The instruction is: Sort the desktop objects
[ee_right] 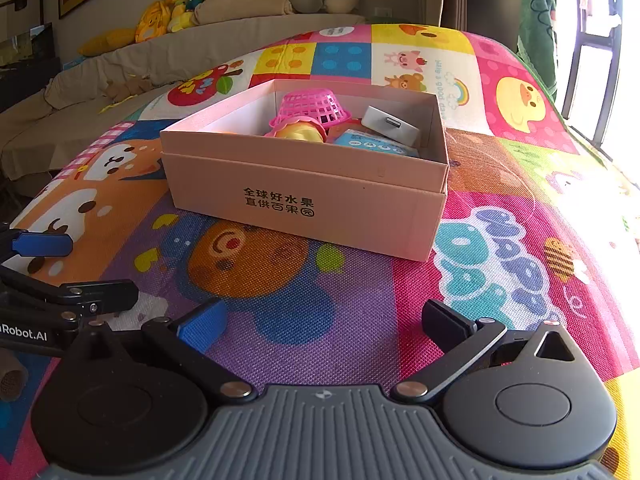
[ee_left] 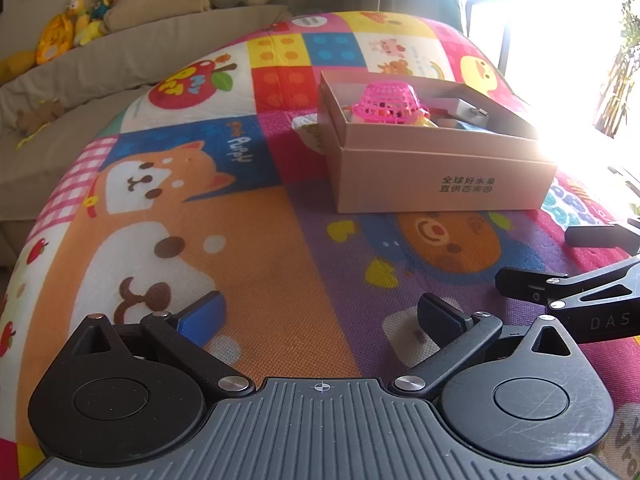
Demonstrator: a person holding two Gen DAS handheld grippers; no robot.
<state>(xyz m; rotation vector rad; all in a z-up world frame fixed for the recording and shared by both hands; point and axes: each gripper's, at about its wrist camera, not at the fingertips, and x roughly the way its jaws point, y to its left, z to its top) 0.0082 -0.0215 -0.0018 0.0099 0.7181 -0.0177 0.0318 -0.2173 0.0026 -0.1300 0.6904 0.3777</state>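
Observation:
A pink cardboard box with black Chinese print stands open on the colourful play mat. Inside lie an upturned pink plastic basket, a yellow toy, a white adapter and a light blue packet. My left gripper hovers low over the mat, short of the box, open and empty. My right gripper is also open and empty, in front of the box. Each gripper shows at the edge of the other's view: the right one, the left one.
The play mat covers the whole work surface. A beige sofa with plush toys and cushions runs along the back left. Bright windows glare at the right. A small white item lies behind the box's left side.

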